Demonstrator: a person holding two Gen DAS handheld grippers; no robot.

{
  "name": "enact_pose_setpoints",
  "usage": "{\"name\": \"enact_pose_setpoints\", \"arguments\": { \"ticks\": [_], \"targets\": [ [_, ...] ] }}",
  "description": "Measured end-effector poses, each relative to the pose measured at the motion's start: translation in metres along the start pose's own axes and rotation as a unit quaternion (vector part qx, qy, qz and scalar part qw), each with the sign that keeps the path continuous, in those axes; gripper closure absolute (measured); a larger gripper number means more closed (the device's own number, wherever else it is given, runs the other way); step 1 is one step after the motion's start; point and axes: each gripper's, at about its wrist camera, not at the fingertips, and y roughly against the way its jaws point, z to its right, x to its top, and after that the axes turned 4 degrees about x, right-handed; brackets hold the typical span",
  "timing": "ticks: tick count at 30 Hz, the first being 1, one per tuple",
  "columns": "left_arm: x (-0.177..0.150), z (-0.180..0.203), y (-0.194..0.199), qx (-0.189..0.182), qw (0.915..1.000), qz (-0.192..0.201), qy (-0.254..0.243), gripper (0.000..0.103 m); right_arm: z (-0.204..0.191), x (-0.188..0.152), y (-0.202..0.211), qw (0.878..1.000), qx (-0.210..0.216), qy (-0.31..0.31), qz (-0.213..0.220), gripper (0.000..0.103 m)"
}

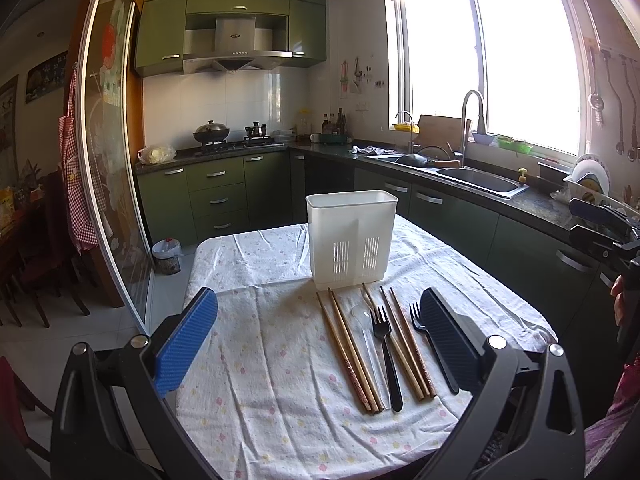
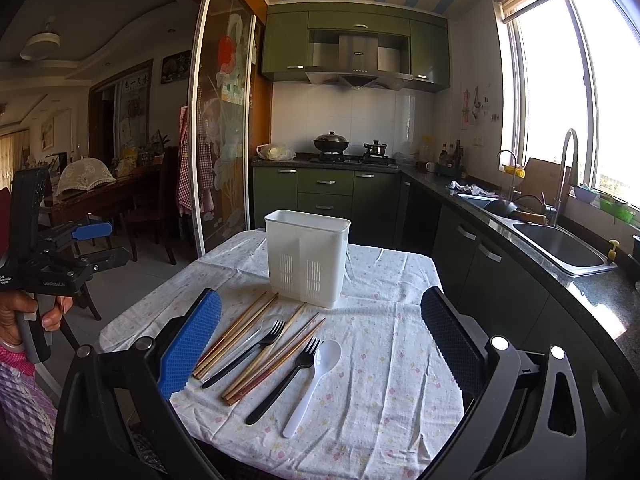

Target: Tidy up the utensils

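Observation:
A white slotted utensil holder (image 1: 352,240) (image 2: 306,256) stands upright at the far middle of the cloth-covered table (image 1: 260,360) (image 2: 380,360). In front of it lie a row of utensils: wooden chopsticks (image 1: 348,352) (image 2: 236,336), a clear spoon (image 1: 366,332), a black fork (image 1: 384,352) (image 2: 248,356), more chopsticks (image 1: 404,344) (image 2: 276,356), a second black fork (image 1: 432,344) (image 2: 286,380) and a white spoon (image 2: 314,384). My left gripper (image 1: 318,300) (image 2: 108,242) hovers open above the near table. The right gripper (image 2: 320,300) (image 1: 573,218) is also open and holds nothing.
A green-cabinet counter with a sink (image 1: 480,184) (image 2: 560,244) and a tap runs along the right. The stove with pots (image 1: 228,136) is at the back. A glass sliding door (image 1: 112,160) stands left, with a small bin (image 1: 166,256) on the floor. A hand (image 2: 24,312) grips the left tool.

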Motion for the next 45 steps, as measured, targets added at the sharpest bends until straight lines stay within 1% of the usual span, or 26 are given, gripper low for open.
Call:
{"name": "enact_pose_setpoints", "arguments": {
  "ticks": [27, 30, 36, 40, 45],
  "targets": [
    [-0.002, -0.002, -0.002, 0.000, 1.0000, -0.002, 0.001, 0.007, 0.001, -0.008, -0.009, 1.000, 0.001, 0.000, -0.004, 0.004],
    [-0.003, -0.002, -0.002, 0.000, 1.0000, -0.003, 0.001, 0.006, -0.006, -0.020, -0.020, 1.000, 0.003, 0.000, -0.007, 0.004],
    [-0.006, -0.003, -0.003, -0.001, 1.0000, -0.006, 0.002, 0.006, -0.005, -0.014, -0.019, 1.000, 0.004, 0.001, -0.013, 0.004],
    [-0.006, -0.002, -0.009, -0.003, 0.9998, -0.018, 0.002, 0.007, -0.003, -0.014, -0.026, 1.000, 0.002, -0.002, -0.027, 0.004],
    [-0.003, 0.004, -0.029, -0.003, 0.9984, -0.056, -0.004, 0.006, 0.004, -0.012, -0.040, 0.998, 0.000, -0.017, -0.064, 0.004]
  ]
}}
